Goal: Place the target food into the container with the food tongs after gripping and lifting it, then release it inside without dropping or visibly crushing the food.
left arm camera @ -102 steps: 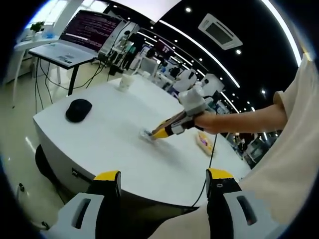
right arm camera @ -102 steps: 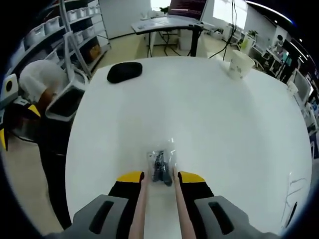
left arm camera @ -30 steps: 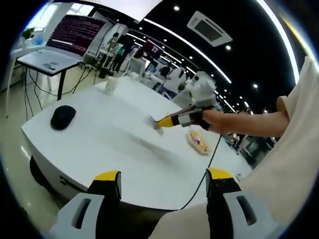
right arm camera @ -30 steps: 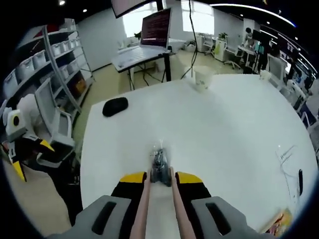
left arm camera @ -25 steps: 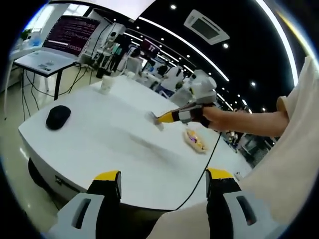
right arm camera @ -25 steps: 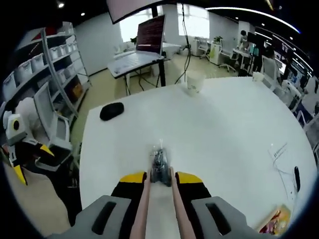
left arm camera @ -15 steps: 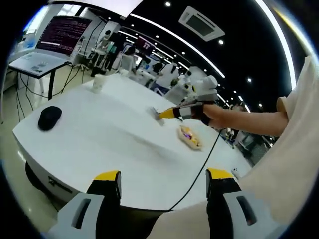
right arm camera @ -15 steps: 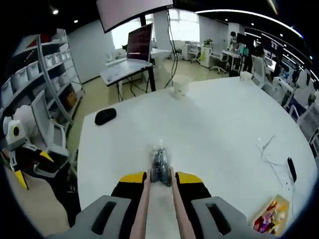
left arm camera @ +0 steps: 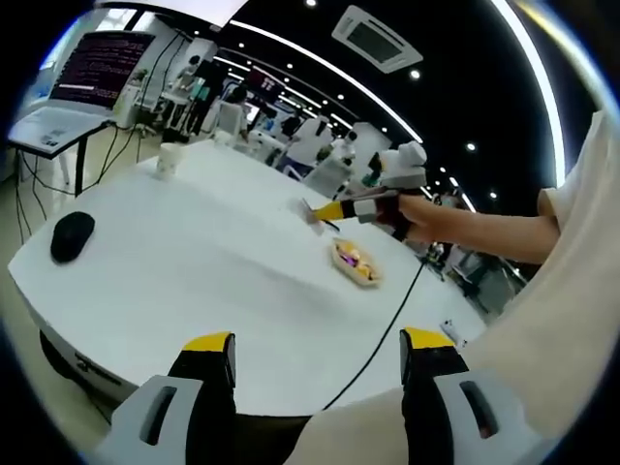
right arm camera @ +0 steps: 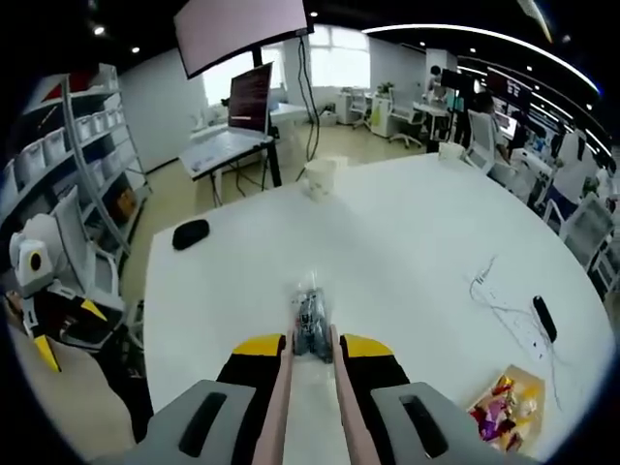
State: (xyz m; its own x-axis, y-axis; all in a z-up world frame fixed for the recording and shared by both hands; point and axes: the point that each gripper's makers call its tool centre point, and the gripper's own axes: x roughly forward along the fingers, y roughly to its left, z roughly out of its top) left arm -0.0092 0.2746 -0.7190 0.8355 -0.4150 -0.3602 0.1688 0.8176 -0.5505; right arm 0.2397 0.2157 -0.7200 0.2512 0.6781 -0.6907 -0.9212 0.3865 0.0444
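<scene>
Gripping tongs [right arm camera: 308, 373], right tool [right arm camera: 310, 351] carries unlabelled wrapped food [right arm camera: 309, 315].

We see a smooth white tabletop [right arm camera: 387, 242] w/ a slight satin sheen, edges rounded. Right gripper [right arm camera: 310, 341]: matt grey plastic body, glossy yellow-and-black jaw tips, clamped on pale pinkish tongs [right arm camera: 279, 397], smooth, prob. plastic. At the tong tips sits a small packet [right arm camera: 309, 315] in clear, crinkly glossy film. Near the table's edge, container [right arm camera: 504, 412] holds shiny coloured foil wrappers. Black mouse [right arm camera: 190, 232] looks matt; paper-like white cup [right arm camera: 318, 178] by the far edge. Thin black cable [right arm camera: 504, 312], matt. Left gripper [left arm camera: 315, 373]: same grey plastic, yellow tips. Sleeve [left arm camera: 572, 291] is soft beige cloth.
</scene>
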